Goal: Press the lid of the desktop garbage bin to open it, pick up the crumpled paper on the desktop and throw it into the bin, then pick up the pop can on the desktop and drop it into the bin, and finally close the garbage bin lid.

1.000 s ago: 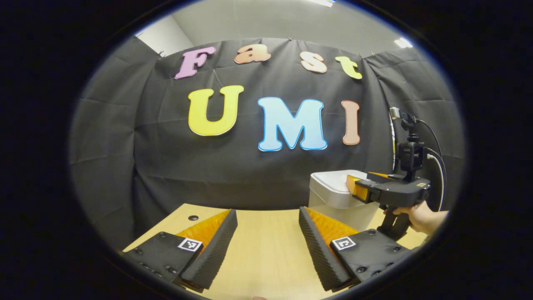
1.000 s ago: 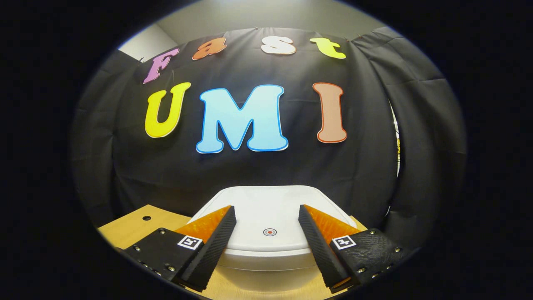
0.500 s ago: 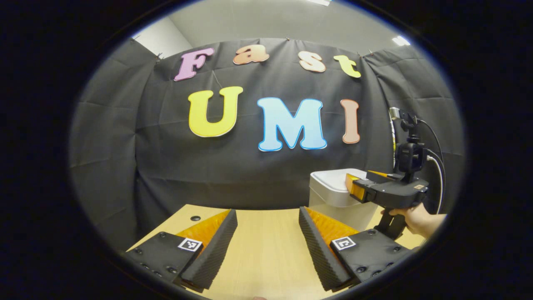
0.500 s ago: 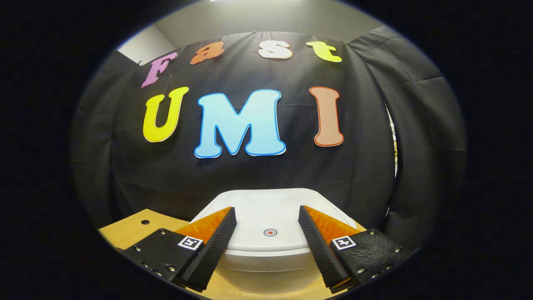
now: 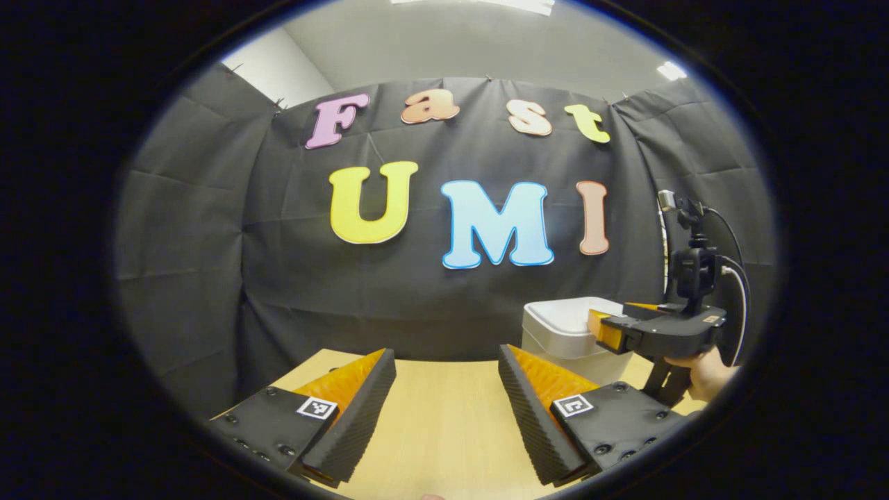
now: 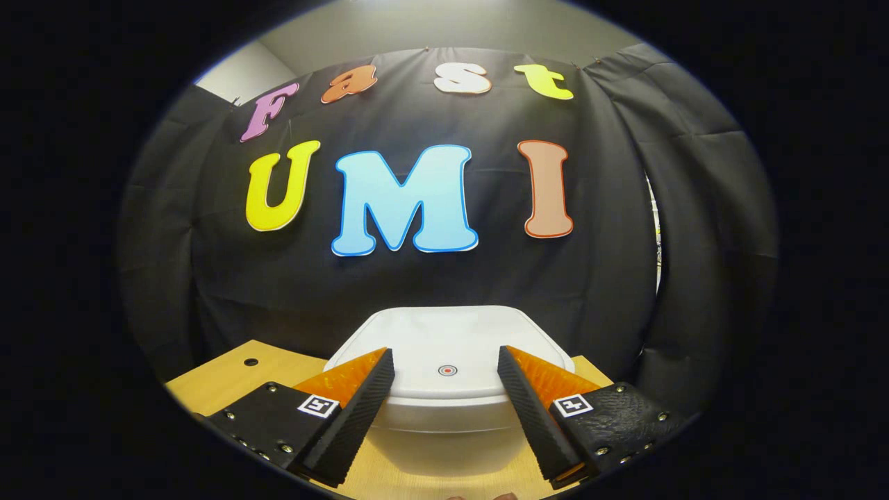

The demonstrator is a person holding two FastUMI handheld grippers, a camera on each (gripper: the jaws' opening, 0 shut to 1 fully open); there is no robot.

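1. The white plastic desktop garbage bin [image 6: 448, 389] stands on the pale wooden desktop [image 5: 444, 417] against the booth wall, its lid [image 6: 448, 347] shut.
2. The right gripper [image 6: 444, 399] hovers at the lid's front edge, fingers spread, holding nothing.
3. The left gripper [image 5: 444, 410] hangs over bare desktop, likewise spread and empty.
4. Judgement: the press should land squarely on the small red-ringed mark [image 6: 448, 371], straight down.
5. Contact between the right gripper and the lid cannot be confirmed.

1 bin [image 6: 451, 389], 2 claws [image 5: 448, 410]
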